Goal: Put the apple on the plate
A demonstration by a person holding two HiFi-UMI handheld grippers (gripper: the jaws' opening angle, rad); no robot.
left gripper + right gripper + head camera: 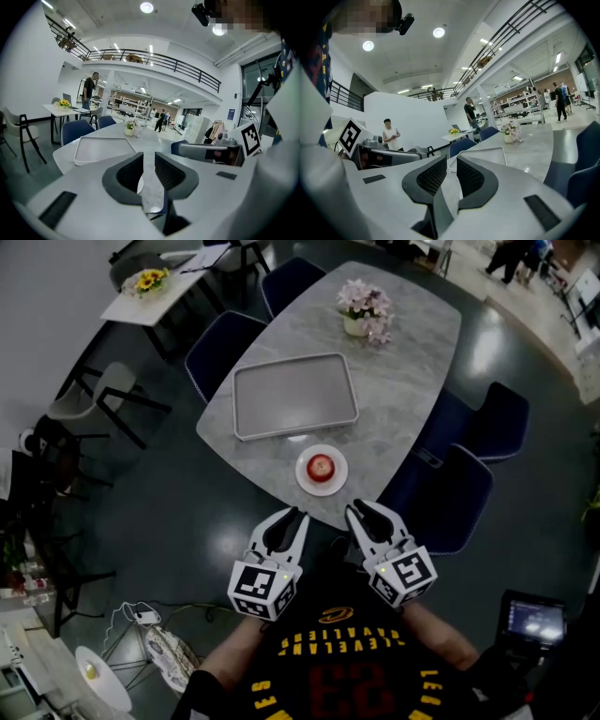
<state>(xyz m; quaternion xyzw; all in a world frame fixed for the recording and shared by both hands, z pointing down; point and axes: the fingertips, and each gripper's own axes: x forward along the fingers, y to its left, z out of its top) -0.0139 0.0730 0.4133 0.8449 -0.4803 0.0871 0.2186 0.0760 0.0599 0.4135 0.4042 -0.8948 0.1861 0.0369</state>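
Observation:
A red apple (321,466) sits on a small white plate (302,475) near the front edge of the grey marble table (403,381). Both grippers hang below that edge, close to the person's body and clear of the plate. My left gripper (286,521) is below and to the left of the plate, my right gripper (367,515) below and to the right. In the left gripper view (149,161) and the right gripper view (452,174), each pair of jaws is drawn together to a narrow slit with nothing between them. The apple is hidden in both gripper views.
A grey rectangular tray (295,396) lies behind the plate, and a pot of pink flowers (366,307) stands at the far end. Dark blue chairs (459,498) ring the table. A side table with yellow flowers (150,282) stands at the back left. People stand in the distance.

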